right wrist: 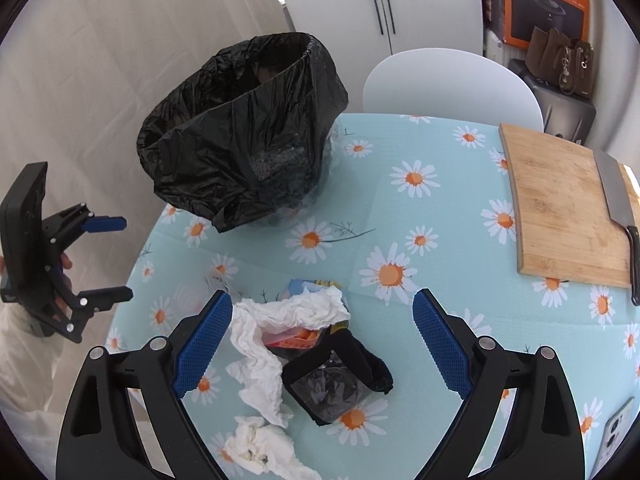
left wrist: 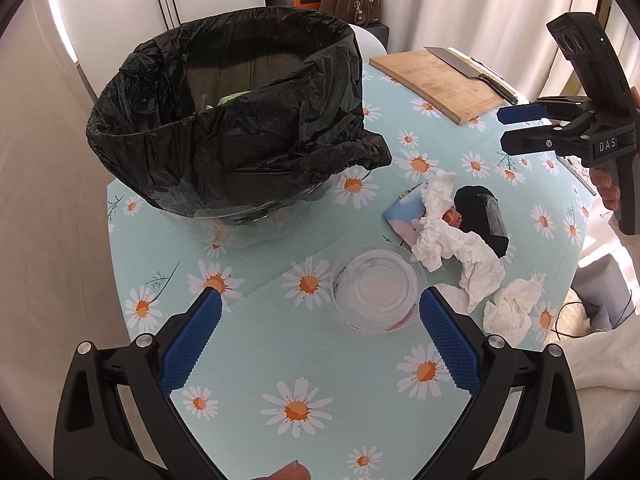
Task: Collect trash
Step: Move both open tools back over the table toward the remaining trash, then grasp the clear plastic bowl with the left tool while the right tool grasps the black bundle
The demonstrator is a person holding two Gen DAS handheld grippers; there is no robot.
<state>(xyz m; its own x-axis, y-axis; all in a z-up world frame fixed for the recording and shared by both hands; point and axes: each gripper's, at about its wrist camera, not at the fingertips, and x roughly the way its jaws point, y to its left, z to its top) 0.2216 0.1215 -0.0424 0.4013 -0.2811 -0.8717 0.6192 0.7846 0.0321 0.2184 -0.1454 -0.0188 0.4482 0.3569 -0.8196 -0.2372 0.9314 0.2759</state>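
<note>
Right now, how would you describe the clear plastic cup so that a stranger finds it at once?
Start at the bin with the black bag on the daisy tablecloth. Nearer the camera, between the open left tongs, stands the clear plastic cup, mouth up. Unlike the crumpled white tissues and the black wrapper beside it, it is round and transparent.

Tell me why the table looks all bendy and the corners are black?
Both views use fisheye lenses: in the left wrist view the table edge bulges round and the cutting board curves; in the right wrist view the board bows too. The black corners are the lens rim. Lighting is soft daylight, with little glare.
</note>
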